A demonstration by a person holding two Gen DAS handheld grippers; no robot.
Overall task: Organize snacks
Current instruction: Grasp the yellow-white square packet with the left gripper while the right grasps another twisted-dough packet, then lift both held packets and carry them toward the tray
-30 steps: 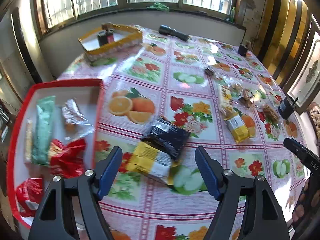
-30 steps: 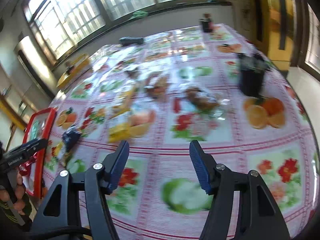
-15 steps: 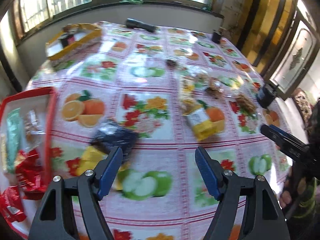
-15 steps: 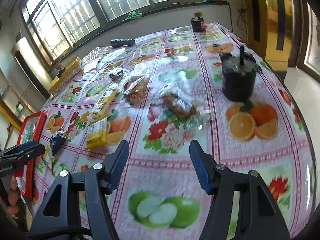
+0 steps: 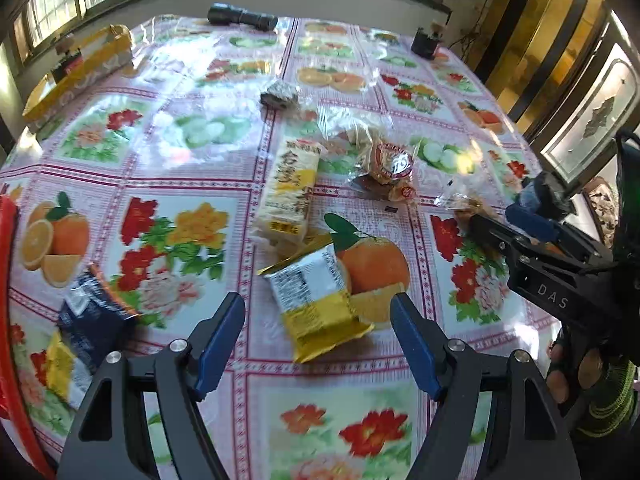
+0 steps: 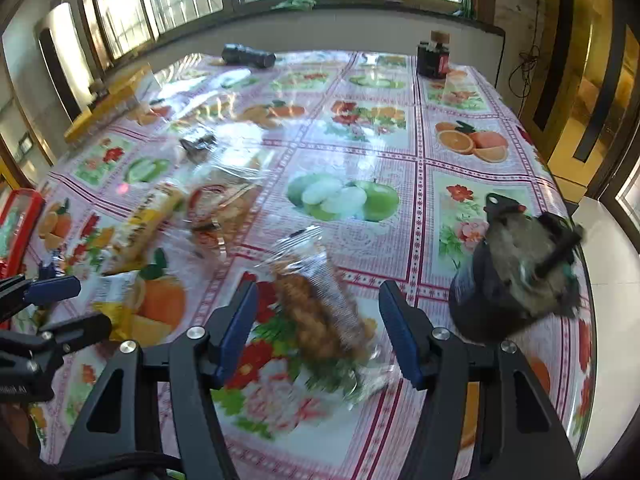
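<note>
A fruit-print tablecloth (image 5: 192, 160) fills both views; a red tray (image 5: 6, 240) hugs the left frame edge. The left gripper (image 5: 318, 338), jaws apart and empty, frames a yellow snack packet (image 5: 320, 304) at lower centre. The right gripper (image 6: 314, 326) gapes around a clear-wrapped pastry (image 6: 320, 312), not pressing it

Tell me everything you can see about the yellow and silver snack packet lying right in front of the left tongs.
The packet is a small, flat, sealed foil pouch: silver at its far end with a white panel of fine print, yellow at its near end, crimped at both ends. It lies flat and slightly askew on the tablecloth, partly over a printed orange. Its far end touches or overlaps the long yellow cracker pack. The left tongs stand open on either side of its near end, not touching it.
</note>
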